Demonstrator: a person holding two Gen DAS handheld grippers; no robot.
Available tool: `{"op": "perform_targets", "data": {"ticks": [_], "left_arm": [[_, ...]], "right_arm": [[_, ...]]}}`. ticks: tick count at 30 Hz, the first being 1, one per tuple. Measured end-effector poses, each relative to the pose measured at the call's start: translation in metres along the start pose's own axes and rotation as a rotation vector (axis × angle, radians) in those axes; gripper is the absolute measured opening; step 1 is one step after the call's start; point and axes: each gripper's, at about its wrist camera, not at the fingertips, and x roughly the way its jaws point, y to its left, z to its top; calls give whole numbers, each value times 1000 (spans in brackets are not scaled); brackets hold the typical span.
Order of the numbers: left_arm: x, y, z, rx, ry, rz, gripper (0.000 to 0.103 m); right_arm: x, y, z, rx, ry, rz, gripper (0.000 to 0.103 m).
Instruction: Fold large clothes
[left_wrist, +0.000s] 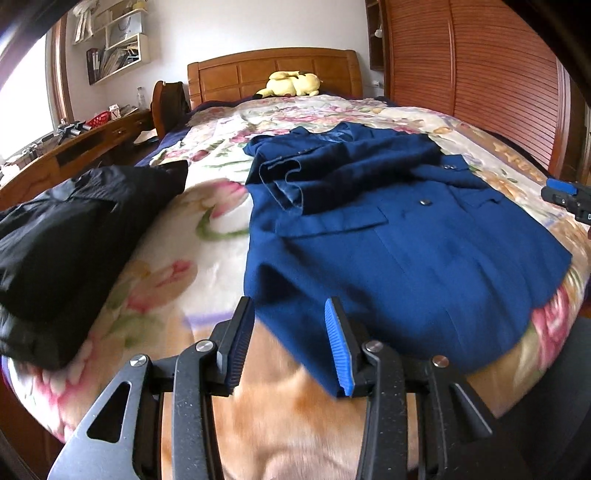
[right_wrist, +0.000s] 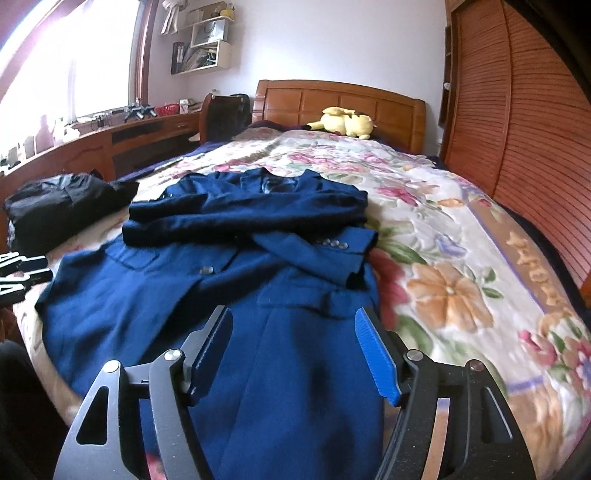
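Blue woollen jacket (right_wrist: 229, 314) lies flat on plush floral blanket (right_wrist: 461, 258); both grippers (left_wrist: 291, 343) (right_wrist: 295, 354) apart, empty.

Left gripper (left_wrist: 291, 345) hovers with fingers parted over the near hem of the blue suit jacket (left_wrist: 406, 236), spread on the floral bedspread (left_wrist: 177, 258); black folded garment (left_wrist: 74, 229) alongside.

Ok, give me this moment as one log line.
stage: sleeves folded across blue jacket | left tool: open, at hem corner | right tool: open, over hem | black garment: folded aside
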Motion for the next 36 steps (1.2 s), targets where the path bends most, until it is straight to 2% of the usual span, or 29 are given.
{"op": "perform_targets", "data": {"ticks": [7,14,17,18,19,23,30,32,36], "left_arm": [[-8,-5,-27,6,32,-48,41],[7,-13,-23,37,50,-40,41],[7,-12,-23,37,31,-35,40],[5,-11,-24,43,25,-36,37],[0,-10,-26,47,-5,-34,22],[-7,4,-33,30,-17,-12,10],[-28,30,-40,-30,-47,34,7],[-32,38,-44,-35,-47,69,6],[-38,45,-43,-56,-48,81,6]], "right_arm": [[-12,-1,-15,9,50,-31,71],[-20,5,-19,3,65,-47,71],[-15,1,-24,-4,82,-56,71],[-14,-1,-26,-2,91,-64,71],[-13,-4,-28,0,97,-69,71],[-10,-16,-34,30,112,-74,71],[-11,-21,-38,53,109,-86,71],[-11,-22,-38,57,106,-88,71],[-10,-22,-38,64,100,-81,71]]}}
